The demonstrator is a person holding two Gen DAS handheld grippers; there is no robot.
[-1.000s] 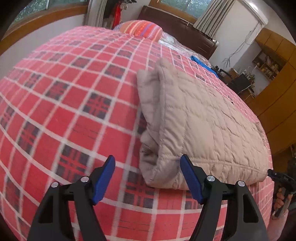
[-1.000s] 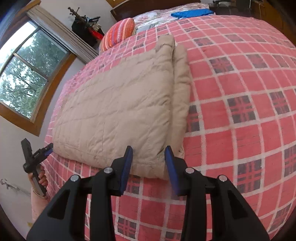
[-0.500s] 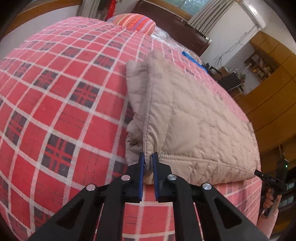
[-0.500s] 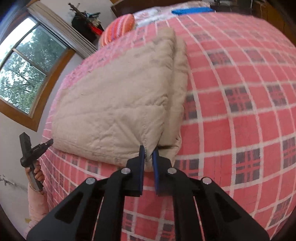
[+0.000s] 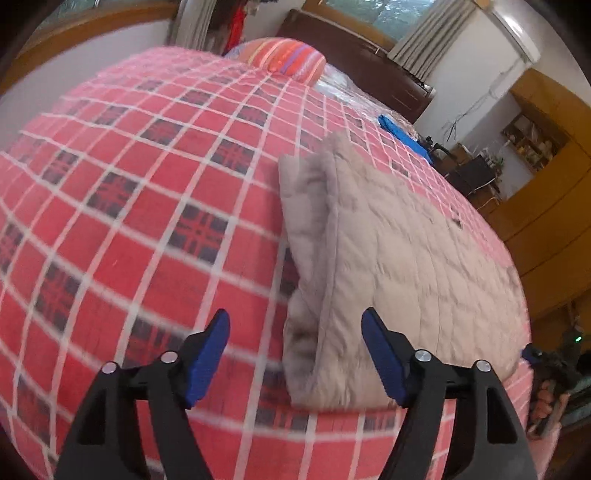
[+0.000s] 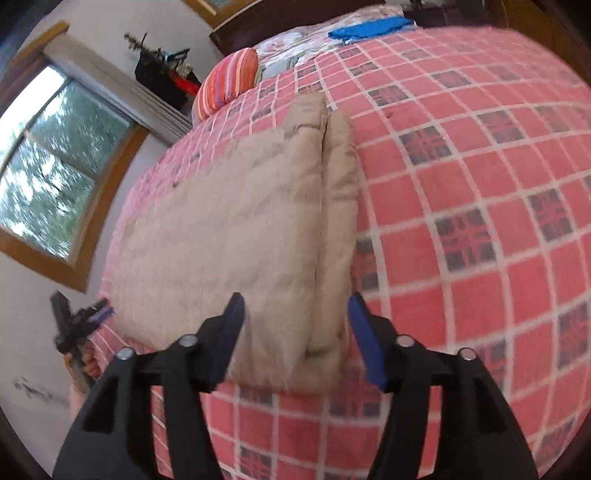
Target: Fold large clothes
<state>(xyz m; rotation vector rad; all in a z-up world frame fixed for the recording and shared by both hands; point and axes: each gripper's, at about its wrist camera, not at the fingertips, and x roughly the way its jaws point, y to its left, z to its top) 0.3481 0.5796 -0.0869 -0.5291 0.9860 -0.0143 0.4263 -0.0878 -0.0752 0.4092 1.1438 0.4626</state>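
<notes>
A beige quilted garment (image 5: 399, 266) lies folded flat on the red plaid bed cover (image 5: 147, 192), its folded edge stacked in layers along one long side. In the left wrist view my left gripper (image 5: 295, 354) stands open over the garment's near left corner, holding nothing. The right wrist view shows the same garment (image 6: 236, 236) with my right gripper (image 6: 295, 336) open over its near right corner, its fingers spread to either side of the folded edge. Each view catches the other gripper, held in a hand, at the frame's edge.
A striped orange pillow (image 5: 288, 59) and a dark headboard (image 5: 362, 81) are at the far end of the bed. A blue cloth (image 6: 369, 27) lies near them. A window (image 6: 48, 173) is on one side and wooden cabinets (image 5: 554, 206) on the other.
Half a second ago both grippers were shut on the garment's near corners. Both have let go, opened wide and drawn back a little; the garment lies flat again.
</notes>
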